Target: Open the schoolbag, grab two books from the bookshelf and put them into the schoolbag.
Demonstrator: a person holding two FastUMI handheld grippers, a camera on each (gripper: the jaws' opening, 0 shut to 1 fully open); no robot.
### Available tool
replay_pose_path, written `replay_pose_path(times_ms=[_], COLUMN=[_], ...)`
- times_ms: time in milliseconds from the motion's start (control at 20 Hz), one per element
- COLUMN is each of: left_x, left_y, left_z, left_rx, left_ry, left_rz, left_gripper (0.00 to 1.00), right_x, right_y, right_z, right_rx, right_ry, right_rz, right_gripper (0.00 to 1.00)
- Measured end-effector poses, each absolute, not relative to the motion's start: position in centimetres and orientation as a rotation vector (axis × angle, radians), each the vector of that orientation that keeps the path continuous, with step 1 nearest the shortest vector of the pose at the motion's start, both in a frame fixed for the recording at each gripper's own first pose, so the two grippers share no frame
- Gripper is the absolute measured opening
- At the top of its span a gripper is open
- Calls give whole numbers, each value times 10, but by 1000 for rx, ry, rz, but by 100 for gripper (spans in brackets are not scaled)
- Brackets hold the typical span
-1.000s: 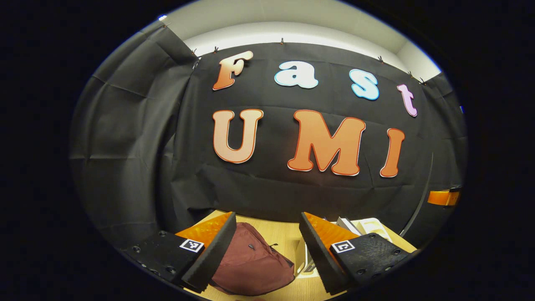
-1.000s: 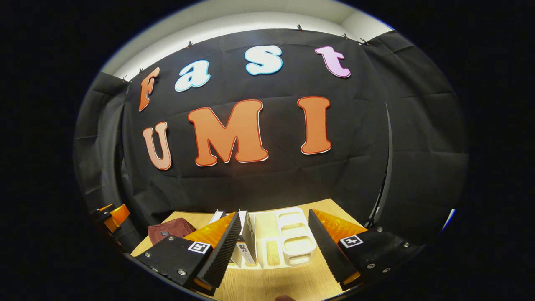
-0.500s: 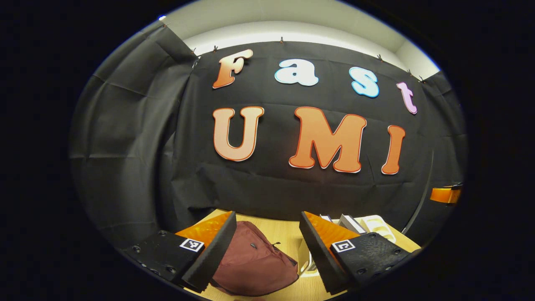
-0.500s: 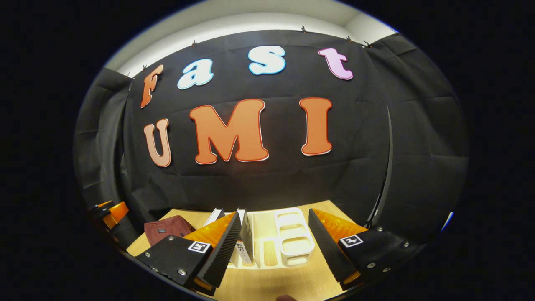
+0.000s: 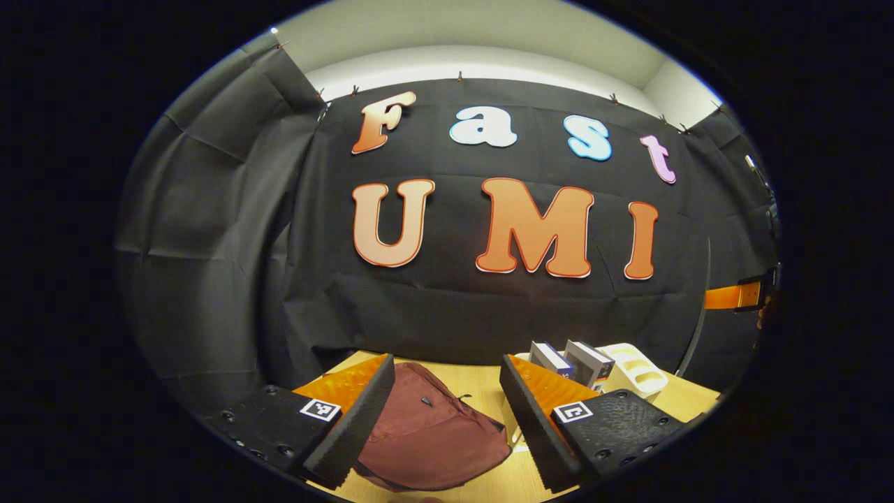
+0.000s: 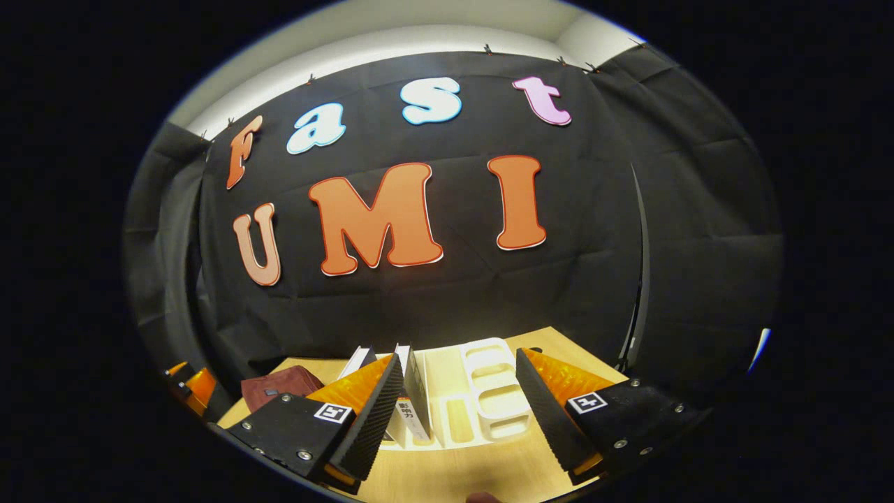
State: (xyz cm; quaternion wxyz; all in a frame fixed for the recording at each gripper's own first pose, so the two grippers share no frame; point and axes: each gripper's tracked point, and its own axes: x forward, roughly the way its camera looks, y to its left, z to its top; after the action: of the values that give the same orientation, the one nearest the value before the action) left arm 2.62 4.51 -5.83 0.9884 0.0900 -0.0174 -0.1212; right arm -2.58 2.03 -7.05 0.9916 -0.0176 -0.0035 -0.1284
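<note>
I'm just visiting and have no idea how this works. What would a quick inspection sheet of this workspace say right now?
Surface: light wooden table.
Job's things: maroon schoolbag lying on the table, looks closed; two books standing upright in the white bookshelf, its other slots unfilled.
Clutter: nothing seen.
Grippers: left gripper open, above the schoolbag, holding nothing; right gripper open, facing the bookshelf, holding nothing.
Cables: nothing seen.
Surroundings: black cloth wall behind and beside the table; pale wall strip above it.
</note>
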Motion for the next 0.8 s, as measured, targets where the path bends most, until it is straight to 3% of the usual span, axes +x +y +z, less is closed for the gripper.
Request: replay_pose_path(times_ms=[150,300,800], left_x=[23,21,9], left_y=[55,68,44], left_z=[-102,-147,-314], left_rx=[235,441,1075], left_ry=[38,96,329], left_rz=[-206,-184,-329], left_gripper=[94,95,96], right_x=[-42,-54,-88], right_y=[26,-3,-53], right_z=[-92,-102,-131], right_rx=[-33,-110,10], right_ry=[60,98,182], right_rz=[-247,-326,-462], right_gripper=[100,96,96])
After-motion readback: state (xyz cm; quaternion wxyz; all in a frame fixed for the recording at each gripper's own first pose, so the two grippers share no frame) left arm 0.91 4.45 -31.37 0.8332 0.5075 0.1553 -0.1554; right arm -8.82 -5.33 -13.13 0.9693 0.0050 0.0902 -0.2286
